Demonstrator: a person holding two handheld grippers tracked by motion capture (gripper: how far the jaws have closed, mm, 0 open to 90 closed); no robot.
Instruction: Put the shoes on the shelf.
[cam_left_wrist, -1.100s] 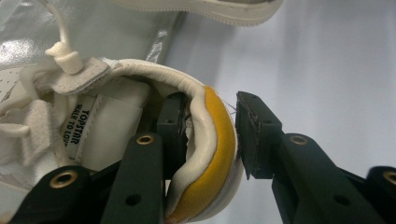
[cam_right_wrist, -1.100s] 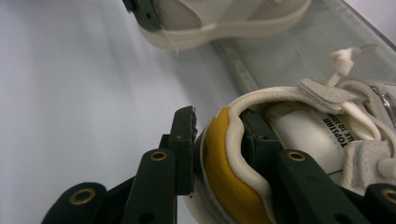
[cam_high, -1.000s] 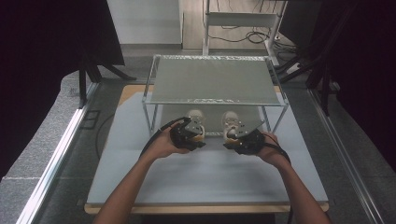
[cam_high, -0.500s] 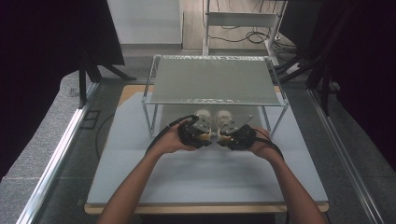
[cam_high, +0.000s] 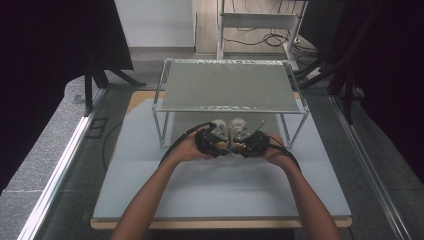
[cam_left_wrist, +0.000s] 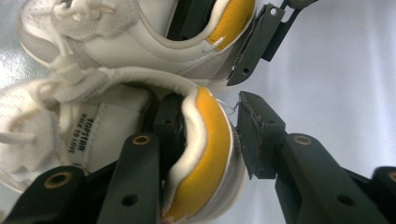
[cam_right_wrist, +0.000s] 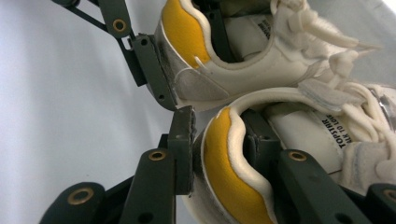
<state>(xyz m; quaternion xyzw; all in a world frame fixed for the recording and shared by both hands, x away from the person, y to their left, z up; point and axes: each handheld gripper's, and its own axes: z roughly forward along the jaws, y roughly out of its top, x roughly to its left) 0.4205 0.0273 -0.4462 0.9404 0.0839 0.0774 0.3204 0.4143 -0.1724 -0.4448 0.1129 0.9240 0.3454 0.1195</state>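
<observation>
Left gripper (cam_left_wrist: 201, 140) straddles the heel of the left shoe (cam_left_wrist: 140, 135), outer jaw a hair off it. Right gripper (cam_right_wrist: 224, 154) clamps the right shoe (cam_right_wrist: 289, 140). Both shoes sit side by side on the white table (cam_high: 200, 190), under the wire shelf (cam_high: 230, 87); grey floor (cam_high: 45, 150) around.

2 sneakers (cam_left_wrist: 140, 42) look like smooth leather with yellow cloth lining; tongs (cam_left_wrist: 205, 135) matt.

Two bare forearms, no sleeves. Black left hand-held gripper (cam_high: 214, 142) and black right hand-held gripper (cam_high: 249, 143), each with a black cable looping out behind. Grey three-cornered plate on top of each. Up close, dark flat jaws with round brass-ringed holes and small screw holes. Scuffed, rough pads (cam_left_wrist: 254, 135) at the tips.
</observation>
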